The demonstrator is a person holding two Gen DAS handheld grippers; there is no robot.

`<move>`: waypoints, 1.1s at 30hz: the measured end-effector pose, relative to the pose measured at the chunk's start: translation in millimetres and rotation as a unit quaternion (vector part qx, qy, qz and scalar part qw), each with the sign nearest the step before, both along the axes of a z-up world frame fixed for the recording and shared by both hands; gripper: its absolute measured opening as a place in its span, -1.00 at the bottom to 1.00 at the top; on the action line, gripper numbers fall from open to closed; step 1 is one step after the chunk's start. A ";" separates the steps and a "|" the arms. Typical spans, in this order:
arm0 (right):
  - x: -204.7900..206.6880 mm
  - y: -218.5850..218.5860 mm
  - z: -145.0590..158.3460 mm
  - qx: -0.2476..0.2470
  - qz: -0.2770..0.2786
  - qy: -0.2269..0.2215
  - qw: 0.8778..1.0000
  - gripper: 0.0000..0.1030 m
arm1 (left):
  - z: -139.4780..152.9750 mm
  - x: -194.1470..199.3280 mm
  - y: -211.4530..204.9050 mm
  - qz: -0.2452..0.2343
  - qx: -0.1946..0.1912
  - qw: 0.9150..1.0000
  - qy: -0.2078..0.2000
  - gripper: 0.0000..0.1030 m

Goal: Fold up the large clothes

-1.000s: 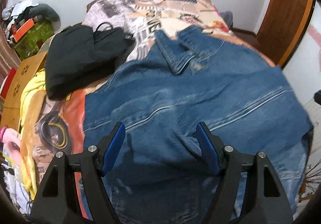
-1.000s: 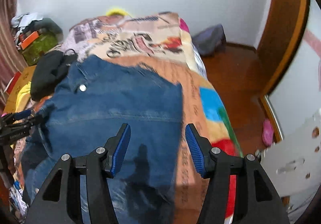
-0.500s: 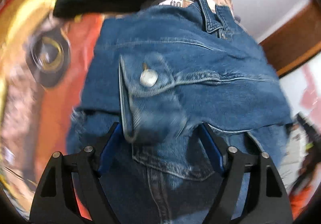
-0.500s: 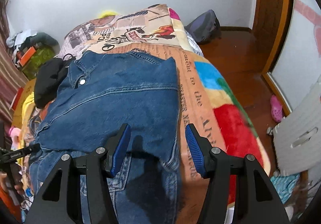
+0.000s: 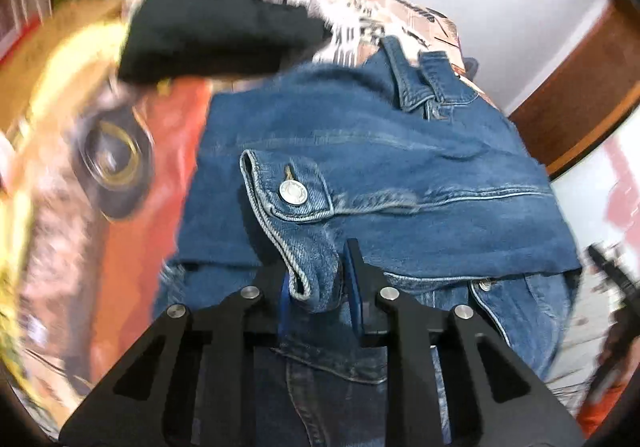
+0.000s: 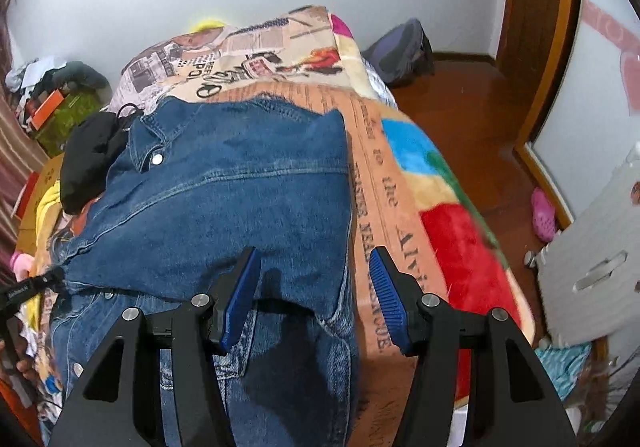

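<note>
We have a blue denim jacket [image 6: 240,199] lying spread across the near half of the bed [image 6: 404,183], which carries a printed, many-coloured fleece blanket; the jacket's collar points toward the head of the bed, its right edge runs well in from the bed's right edge, and its lower part hangs over the foot edge toward us. A black cloth bundle [image 5: 208,23] sits near the bed's left edge, just beside the jacket's shoulder. The left gripper [image 5: 316,297] has its fingers closing on the buttoned sleeve cuff [image 5: 288,203], a thick roll of cuff hem already caught between the blue pads. The right gripper [image 6: 314,297] hovers over the jacket's right edge with its fingers at a middling width and nothing between them; the denim edge lies below the gap, apart from the pads. We judge this denim heavy and fairly stiff for cloth: it should hold a crease and resist bunching, yet its weight will drag on a small pinch. The doubled seams, cuff and hem look like the surest places to take hold, since they are thick and unlikely to slip. The metal button [image 5: 293,192] is best kept out of the pads, where we think it could make the grip rock.
</note>
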State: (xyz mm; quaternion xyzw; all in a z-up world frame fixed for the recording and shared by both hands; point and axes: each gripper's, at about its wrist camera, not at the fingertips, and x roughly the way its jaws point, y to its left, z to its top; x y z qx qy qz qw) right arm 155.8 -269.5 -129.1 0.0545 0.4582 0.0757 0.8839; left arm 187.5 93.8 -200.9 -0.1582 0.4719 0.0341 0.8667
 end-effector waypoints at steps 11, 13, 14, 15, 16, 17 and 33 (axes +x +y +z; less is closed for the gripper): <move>11.5 5.5 26.5 -0.015 0.005 -0.036 0.999 0.03 | 118.2 11.1 -12.1 -0.018 0.113 0.978 -0.174 -0.65; 11.1 8.9 28.7 -0.018 0.009 -0.042 0.999 0.03 | 125.1 15.0 -4.5 -0.013 0.121 0.976 -0.182 -0.65; 11.4 11.2 27.4 -0.020 0.012 -0.040 0.999 0.03 | 123.6 17.3 -0.5 -0.011 0.125 0.976 -0.179 -0.65; 12.1 13.3 24.7 -0.021 0.015 -0.037 0.999 0.06 | 120.1 18.5 1.8 -0.011 0.127 0.976 -0.175 -0.65; 12.6 15.2 21.3 -0.021 0.018 -0.033 0.999 0.10 | 113.1 21.0 5.9 -0.011 0.126 0.978 -0.165 -0.65; 13.9 18.0 15.4 -0.020 0.023 -0.025 0.999 0.10 | 103.3 23.8 10.0 -0.011 0.125 0.981 -0.151 -0.64; 15.0 23.3 -27.3 -0.025 0.036 0.052 0.998 0.11 | -32.9 16.5 36.8 -0.039 0.128 0.991 0.009 0.32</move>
